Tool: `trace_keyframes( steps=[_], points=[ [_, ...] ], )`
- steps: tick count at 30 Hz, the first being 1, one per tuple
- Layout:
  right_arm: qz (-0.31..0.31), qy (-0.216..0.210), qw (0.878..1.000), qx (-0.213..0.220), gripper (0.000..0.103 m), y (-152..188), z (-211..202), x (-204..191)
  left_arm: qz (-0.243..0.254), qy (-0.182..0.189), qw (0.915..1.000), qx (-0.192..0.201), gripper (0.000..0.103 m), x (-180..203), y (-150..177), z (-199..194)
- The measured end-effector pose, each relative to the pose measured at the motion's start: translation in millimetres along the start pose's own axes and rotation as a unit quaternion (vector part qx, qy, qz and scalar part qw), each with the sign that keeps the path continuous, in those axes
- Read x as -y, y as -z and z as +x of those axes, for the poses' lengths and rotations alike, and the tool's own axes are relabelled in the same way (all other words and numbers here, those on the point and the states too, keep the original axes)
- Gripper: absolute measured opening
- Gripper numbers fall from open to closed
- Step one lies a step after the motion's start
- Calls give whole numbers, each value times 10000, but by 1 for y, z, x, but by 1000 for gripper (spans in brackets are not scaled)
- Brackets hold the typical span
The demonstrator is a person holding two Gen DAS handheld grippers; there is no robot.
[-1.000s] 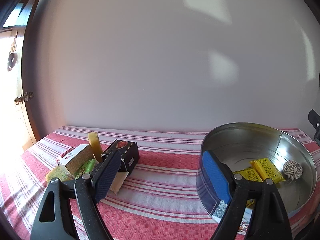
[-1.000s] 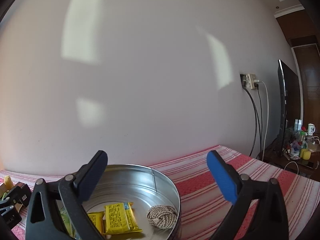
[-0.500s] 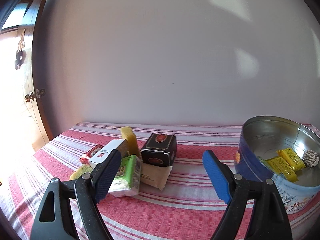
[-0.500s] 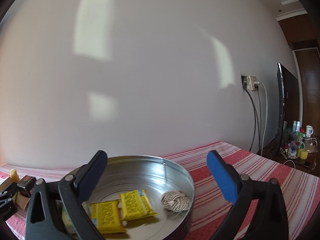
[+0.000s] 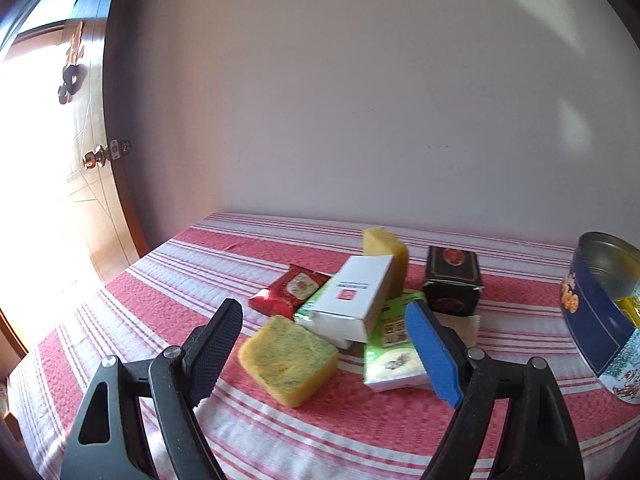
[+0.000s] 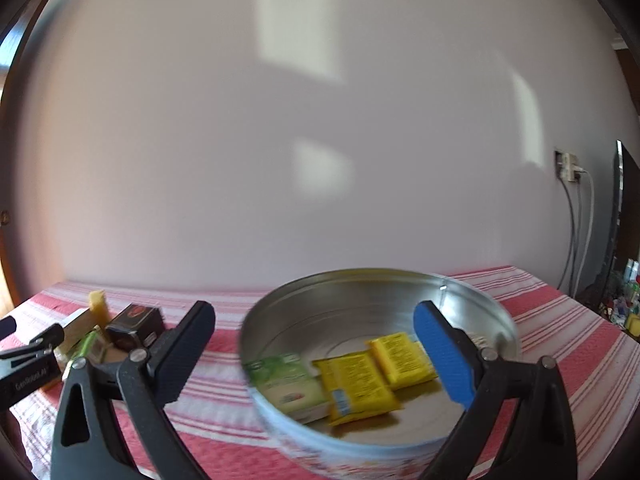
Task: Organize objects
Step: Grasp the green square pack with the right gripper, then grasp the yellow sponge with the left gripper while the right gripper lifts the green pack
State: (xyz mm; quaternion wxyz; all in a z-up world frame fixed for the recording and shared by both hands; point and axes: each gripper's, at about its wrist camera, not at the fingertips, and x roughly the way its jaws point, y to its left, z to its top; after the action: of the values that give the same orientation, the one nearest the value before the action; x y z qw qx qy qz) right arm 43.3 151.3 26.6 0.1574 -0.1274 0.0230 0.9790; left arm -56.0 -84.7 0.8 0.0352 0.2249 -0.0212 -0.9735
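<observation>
My left gripper (image 5: 324, 350) is open and empty, just above a yellow sponge (image 5: 289, 359) in a pile on the striped cloth. The pile holds a white box (image 5: 354, 298), a green packet (image 5: 394, 354), a red packet (image 5: 290, 290), a second yellow sponge (image 5: 386, 250) and a black box (image 5: 452, 280). My right gripper (image 6: 314, 354) is open and empty over the round tin (image 6: 360, 286). Inside the tin lie two yellow packets (image 6: 356, 386) and a green packet (image 6: 290, 382). The tin's blue side (image 5: 596, 328) shows at the right edge of the left wrist view.
The table with the red-and-white striped cloth (image 5: 224, 256) stands against a plain wall. A wooden door (image 5: 100, 184) is at the left. Cables and a wall socket (image 6: 568, 166), a screen and small clutter are at the far right. The left gripper's body (image 6: 28, 360) shows beside the pile.
My left gripper has swung left from the tin to the pile and come closer to it. My right gripper has turned left, so the tin is now centred between its fingers.
</observation>
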Motion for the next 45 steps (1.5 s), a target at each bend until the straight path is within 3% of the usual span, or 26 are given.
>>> trace_keyframes(
  steps=[7,12,19,26,28,31,34,39,45],
  points=[
    [-279,-763,9946,-653,100,7,16,-70,-365,-359,9982,-306,85,-63,-3,30],
    [-500,-1393,9803,-1309,86,15,31,-119,-774,-337,9946,-612,85,-100,-3,50],
    [-648,-1948,9554,-2121,82,28,52,-167,-566,-216,9940,-909,85,-113,-2,66],
    [-527,-2101,9287,-3012,68,44,89,-199,-321,-106,9948,-960,85,-106,-1,67],
    [-437,-2141,9251,-3104,65,45,95,-201,-290,-46,9950,-955,85,-105,-1,66],
    [-255,-2269,9232,-3090,48,45,97,-194,-234,105,9947,-994,85,-102,0,66],
    [-88,-2406,9196,-3104,47,46,97,-183,-164,301,9932,-1108,85,-97,1,68],
    [-249,-2458,9263,-2846,46,43,74,-159,-48,868,9864,-1395,85,-84,5,72],
    [-497,-2253,9460,-2275,47,39,44,-108,511,1324,9770,-1589,85,-54,8,74]
  ],
)
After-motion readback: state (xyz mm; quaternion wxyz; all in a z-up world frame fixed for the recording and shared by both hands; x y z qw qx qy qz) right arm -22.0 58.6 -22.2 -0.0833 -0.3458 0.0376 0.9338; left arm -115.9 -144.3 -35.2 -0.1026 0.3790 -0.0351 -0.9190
